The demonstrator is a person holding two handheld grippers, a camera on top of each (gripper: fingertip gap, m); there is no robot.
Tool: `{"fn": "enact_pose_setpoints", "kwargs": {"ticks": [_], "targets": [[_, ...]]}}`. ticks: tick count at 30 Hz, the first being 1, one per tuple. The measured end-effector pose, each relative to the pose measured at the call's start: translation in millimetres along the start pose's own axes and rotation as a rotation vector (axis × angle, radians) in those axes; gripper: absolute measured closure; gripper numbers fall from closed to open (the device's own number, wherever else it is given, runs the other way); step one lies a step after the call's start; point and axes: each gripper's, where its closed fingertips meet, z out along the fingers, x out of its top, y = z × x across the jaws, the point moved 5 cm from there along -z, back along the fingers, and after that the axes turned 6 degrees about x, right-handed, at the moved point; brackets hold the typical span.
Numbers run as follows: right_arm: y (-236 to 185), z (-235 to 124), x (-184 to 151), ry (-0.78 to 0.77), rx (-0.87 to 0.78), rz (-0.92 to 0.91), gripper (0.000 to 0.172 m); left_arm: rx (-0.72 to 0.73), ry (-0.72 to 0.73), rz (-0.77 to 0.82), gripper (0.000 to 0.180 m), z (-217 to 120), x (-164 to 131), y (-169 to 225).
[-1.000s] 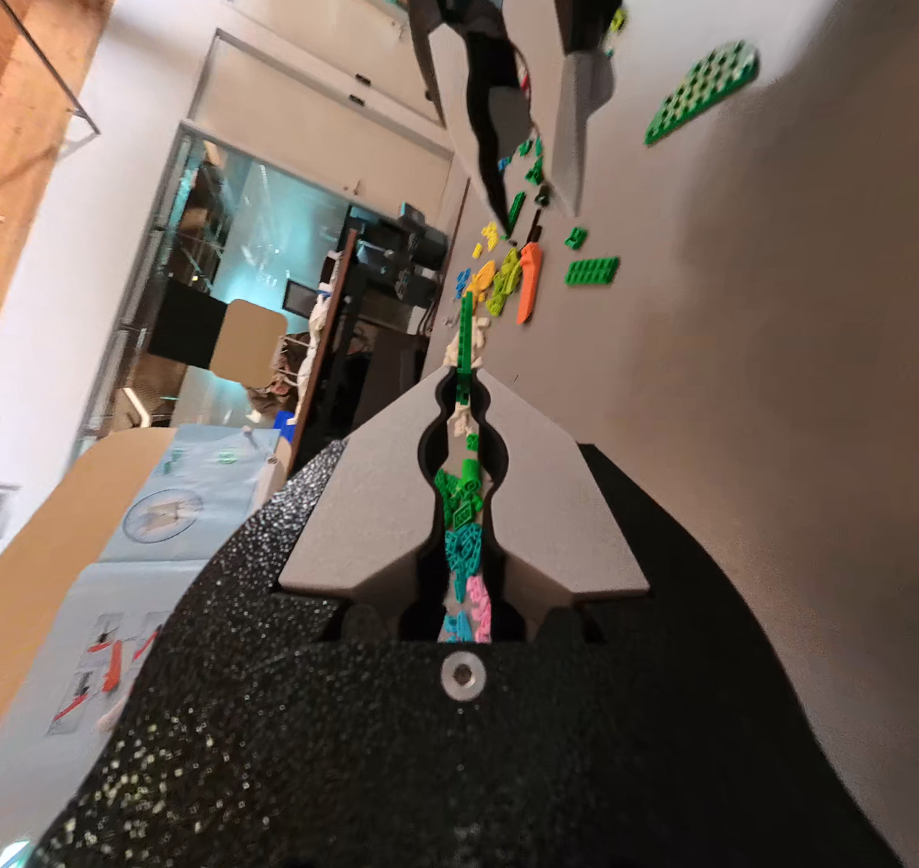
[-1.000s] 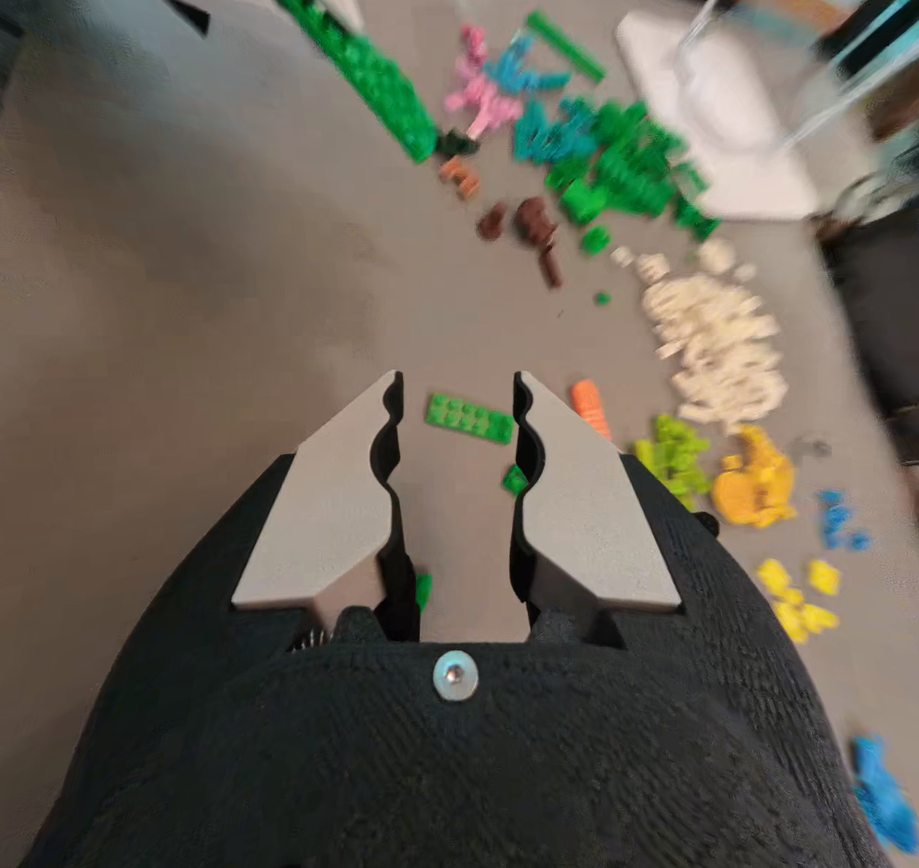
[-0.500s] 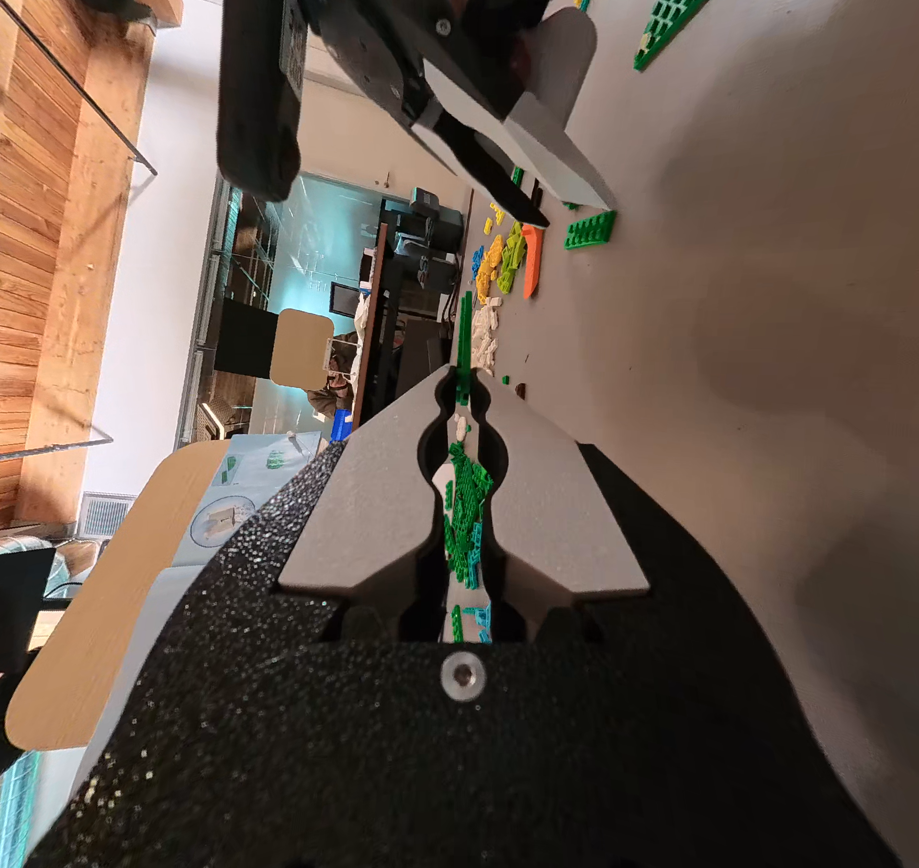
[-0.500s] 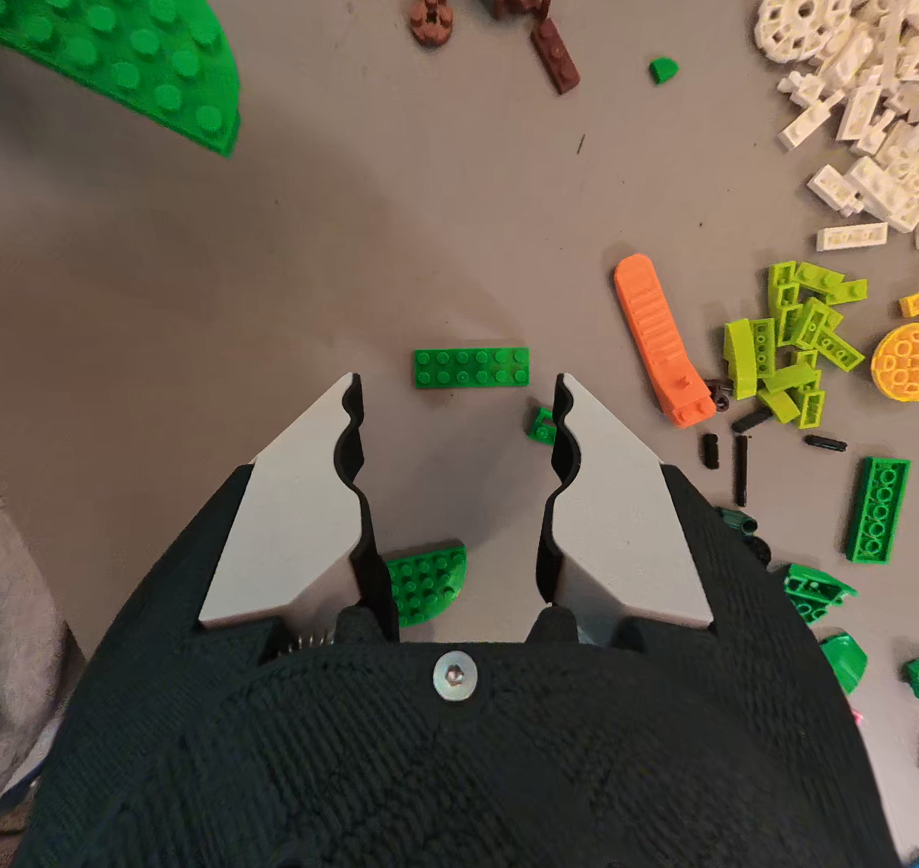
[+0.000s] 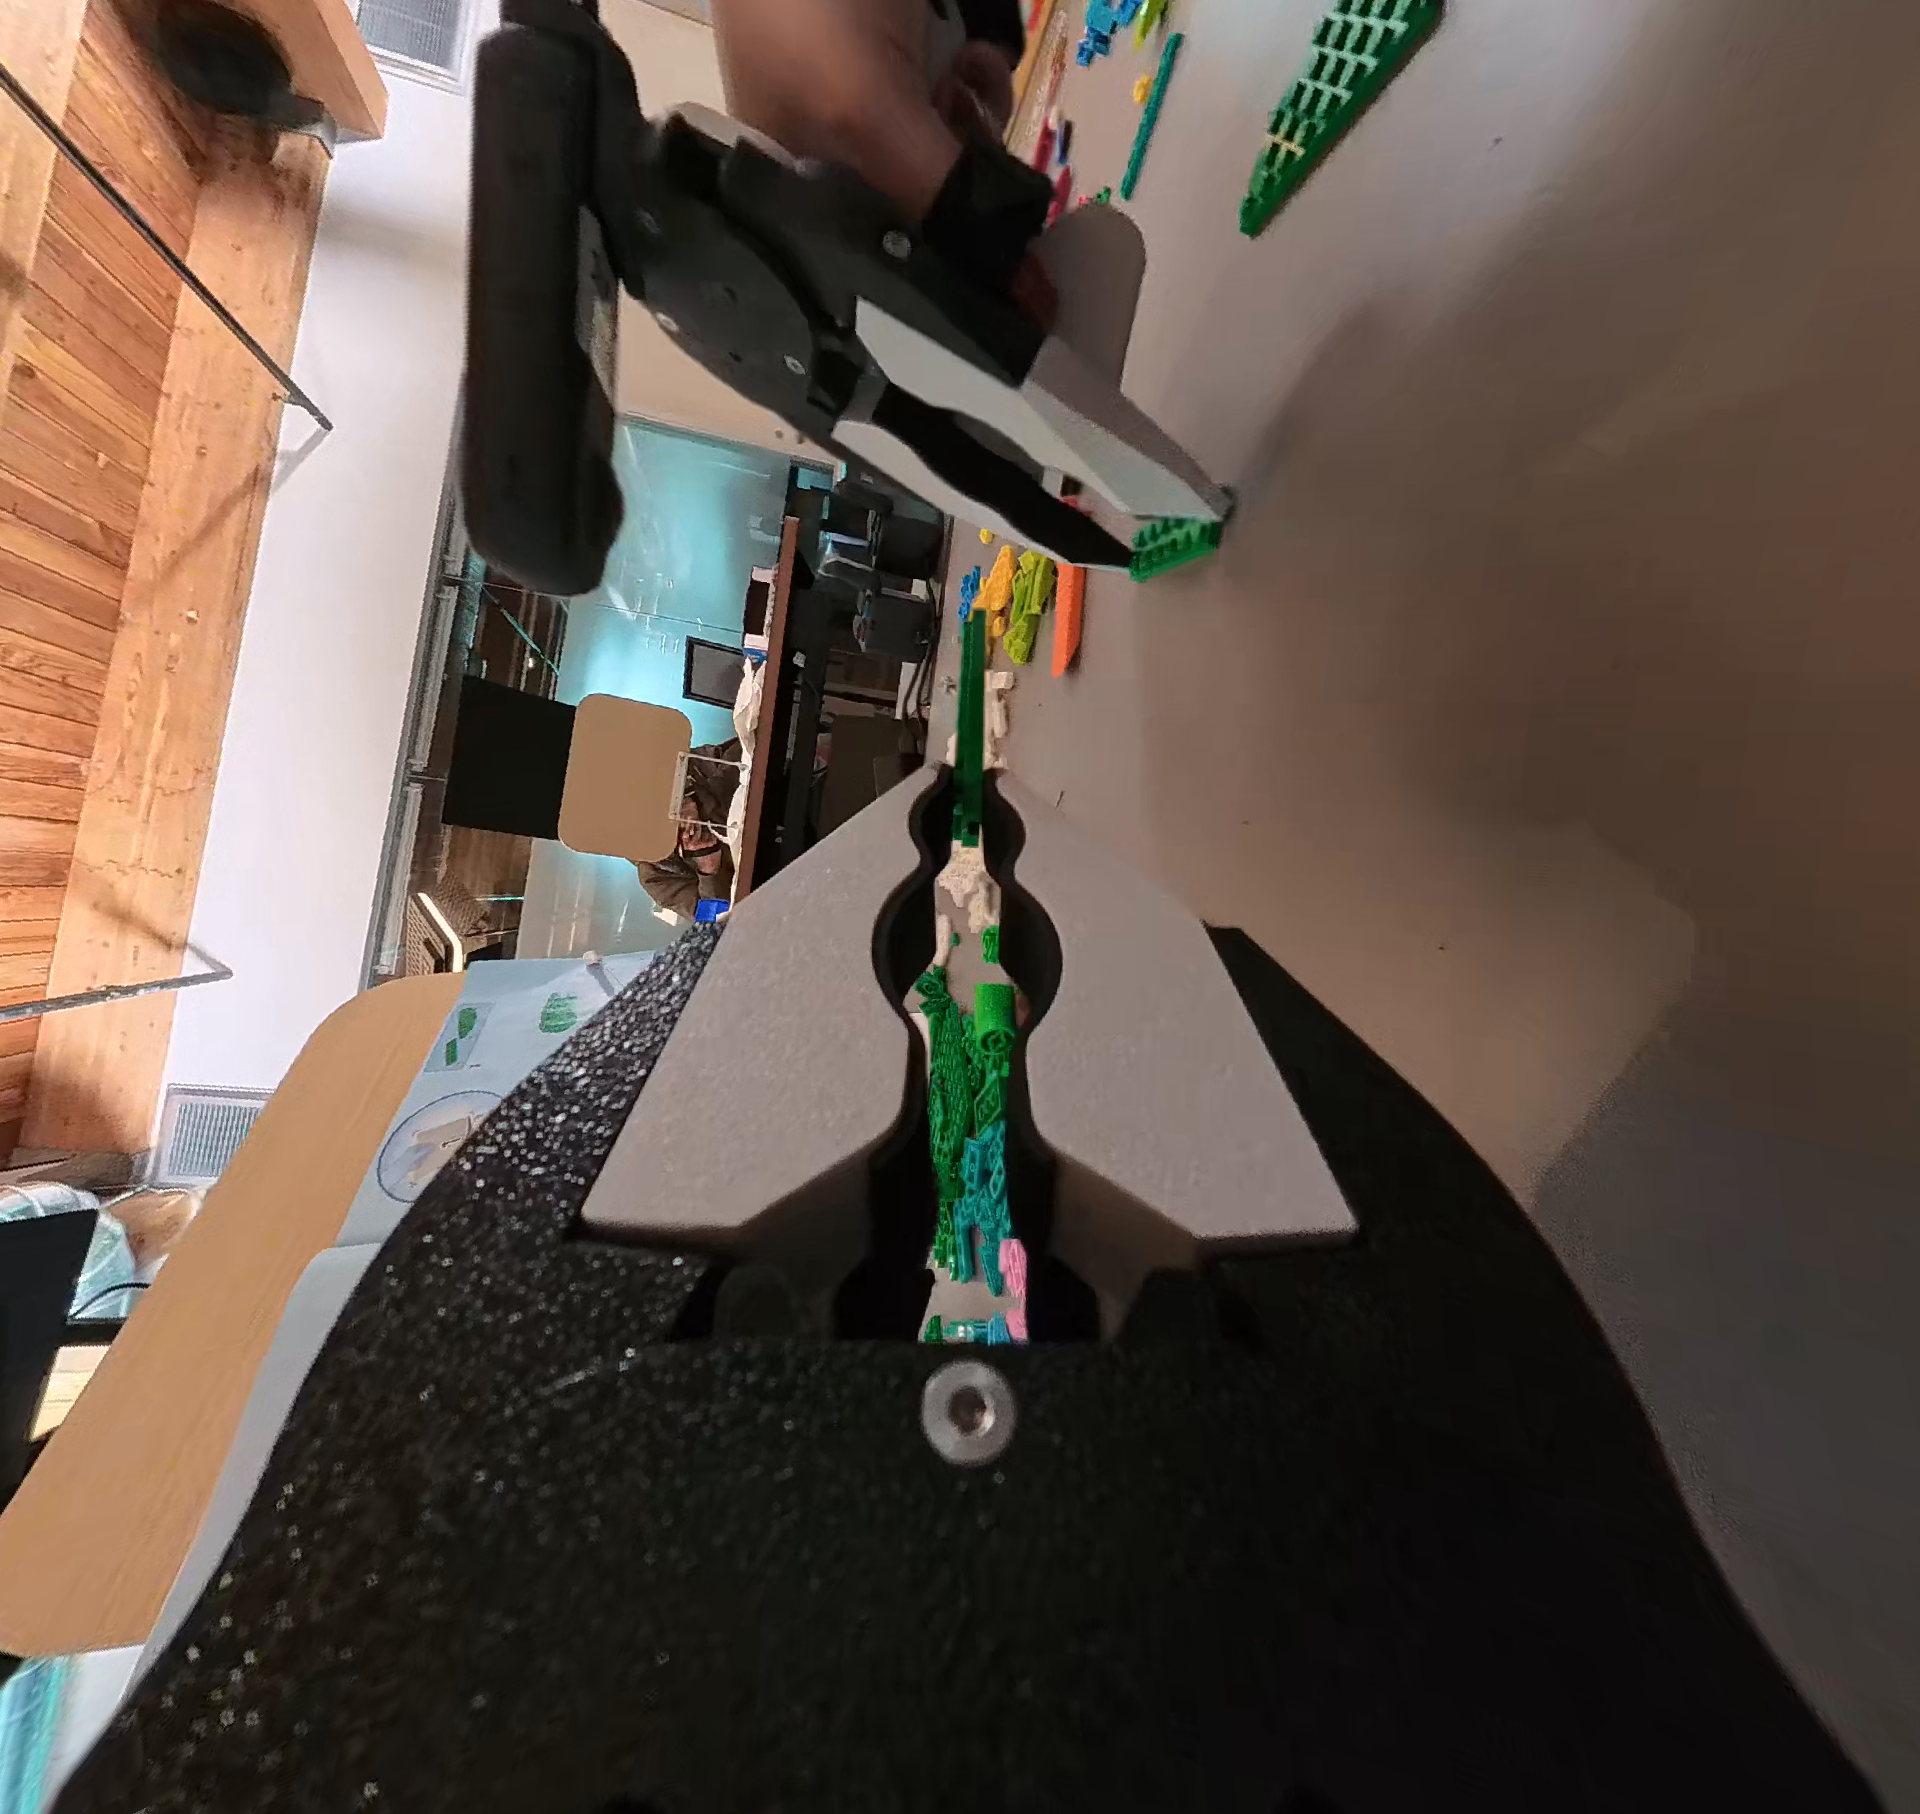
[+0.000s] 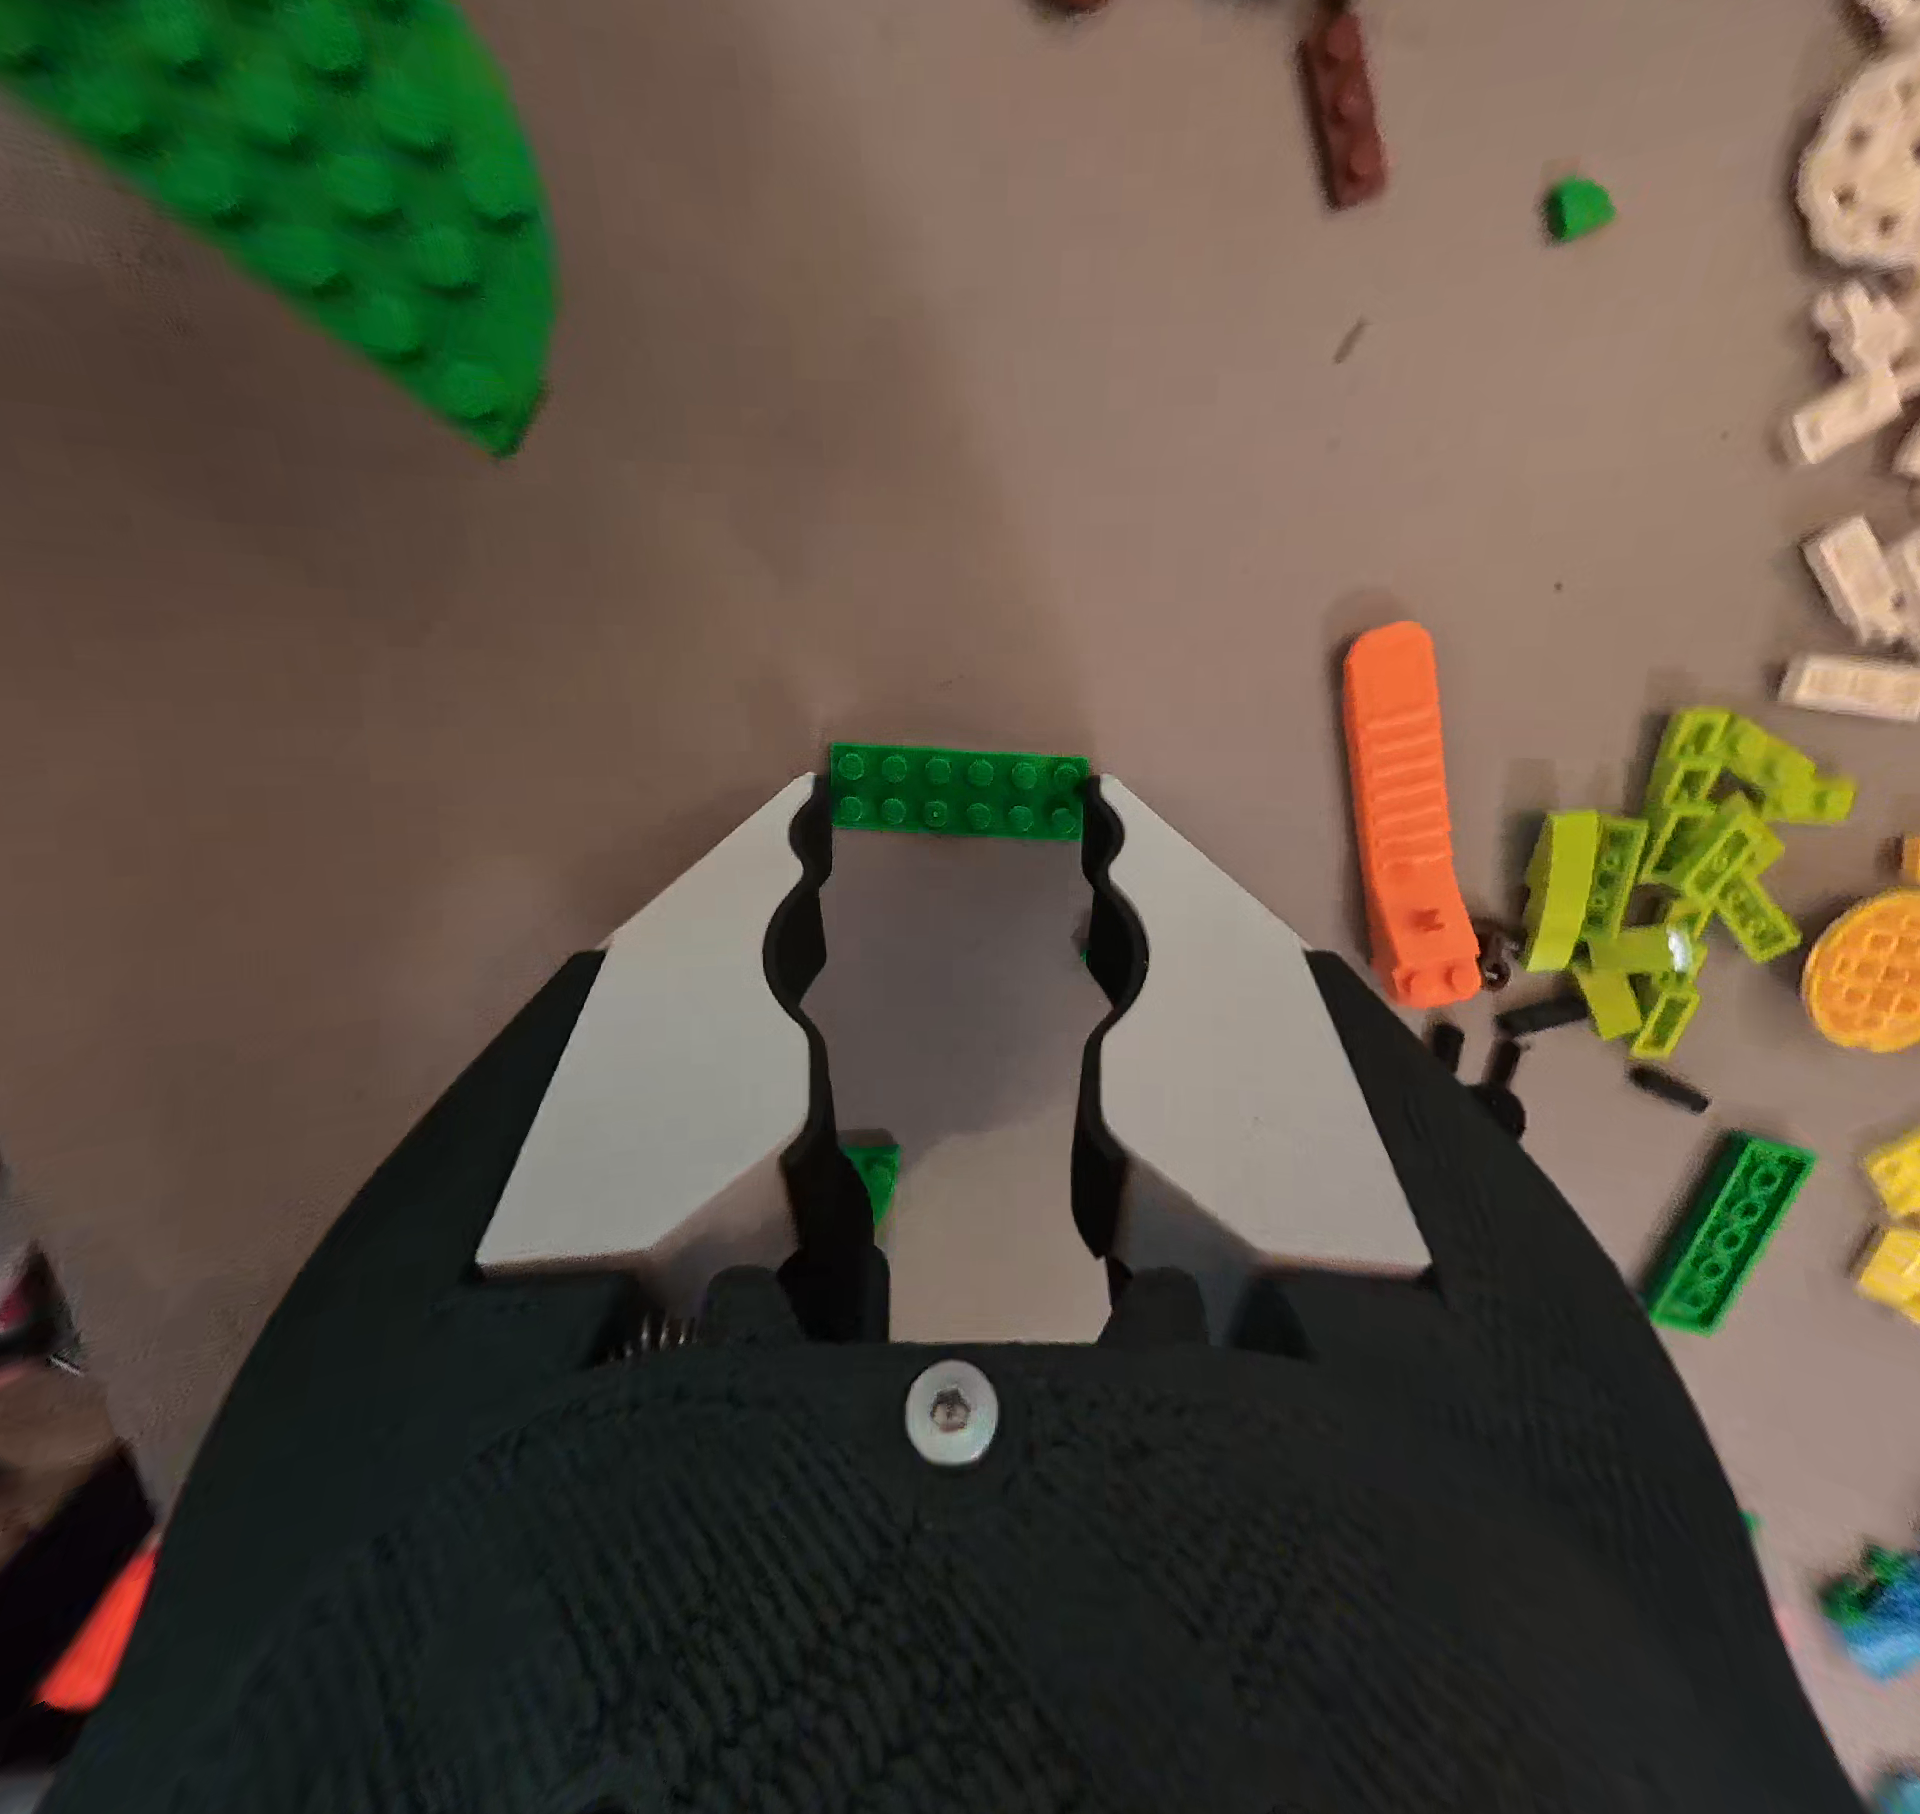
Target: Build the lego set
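My right gripper (image 6: 958,810) is down on the grey table (image 6: 935,414). Its two pads press on the short ends of a flat green two-by-six plate (image 6: 958,794) lying there. The left wrist view shows the same from the side: the right gripper (image 5: 1179,517), held by a hand, has its tips at that green plate (image 5: 1174,546). My left gripper (image 5: 966,777) is shut on a thin green plate (image 5: 972,704), seen edge-on and sticking out past the fingertips, held above the table.
A large rounded green baseplate (image 6: 281,154) lies far left. An orange brick separator (image 6: 1403,808), lime pieces (image 6: 1662,881), white pieces (image 6: 1860,414), brown pieces (image 6: 1340,102) and another green plate (image 6: 1730,1234) lie to the right. About 12 cm separates my left fingertips from my right. The orange brick separator (image 6: 1403,808) is about 6 cm from my right fingertips and 20 cm from my left.
My right gripper opened wide, came down over the green two-by-six plate, then closed onto its ends. My left gripper kept its thin green plate throughout.
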Motion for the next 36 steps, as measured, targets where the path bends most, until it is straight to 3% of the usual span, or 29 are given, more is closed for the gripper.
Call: {"fn": "enact_pose_setpoints", "kwargs": {"ticks": [6,9,16,36], "targets": [[-31.7,-30.3,7.6,0.091,0.081,-0.371,0.124,-0.048,0.021,0.044,0.179,2.0,7.7,17.3],[-56.1,-55.4,21.3,0.17,0.208,-0.431,0.124,-0.012,0.054,0.121,0.179,4.4,21.3,21.2],[-87.4,-43.7,32.4,0.045,0.274,-0.617,0.124,0.011,0.129,0.201,0.179,8.3,44.8,34.4],[-89.1,-33.5,34.7,-0.06,0.309,-0.696,0.124,0.033,0.164,0.223,0.179,6.4,51.0,35.7]]}}
